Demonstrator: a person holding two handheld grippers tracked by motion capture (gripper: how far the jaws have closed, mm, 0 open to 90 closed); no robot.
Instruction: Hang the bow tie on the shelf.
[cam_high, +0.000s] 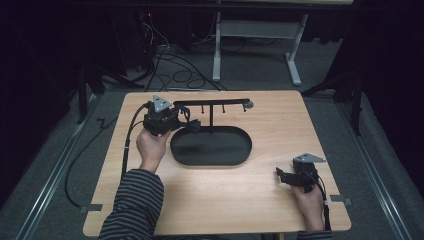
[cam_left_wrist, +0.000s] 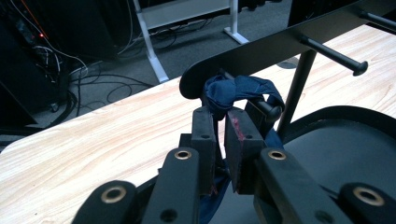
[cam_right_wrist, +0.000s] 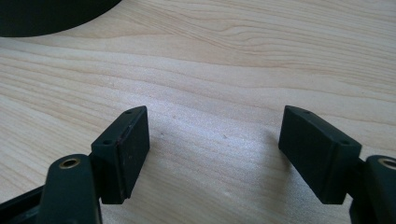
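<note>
Right now the left gripper (cam_left_wrist: 219, 135) is hanging a dark blue fabric loop (cam_left_wrist: 238, 91), something like a hair tie, on the end peg (cam_left_wrist: 261, 106) of the black rack (cam_high: 212, 104) that stands over the oval tray (cam_high: 240, 152). Its jaws are standing narrow, with the cloth passing between the pads, and the loop is already lying draped over the peg, just under the rack's crossbar. I judge this to be the hanging step near its end: the next move is calling for the jaws to part enough to free the cloth, then to back straight away so the loop is not dragged off the peg's knob. The thin upright post (cam_left_wrist: 294, 91) beside the peg is crowding that path, and so is the neighbouring peg (cam_left_wrist: 334, 55). The right gripper (cam_right_wrist: 215, 140) is resting well apart, near the table (cam_high: 280, 125) corner, its jaws wide over bare wood, holding nothing. Cables and a desk frame (cam_high: 255, 30) are lying on the floor beyond.
</note>
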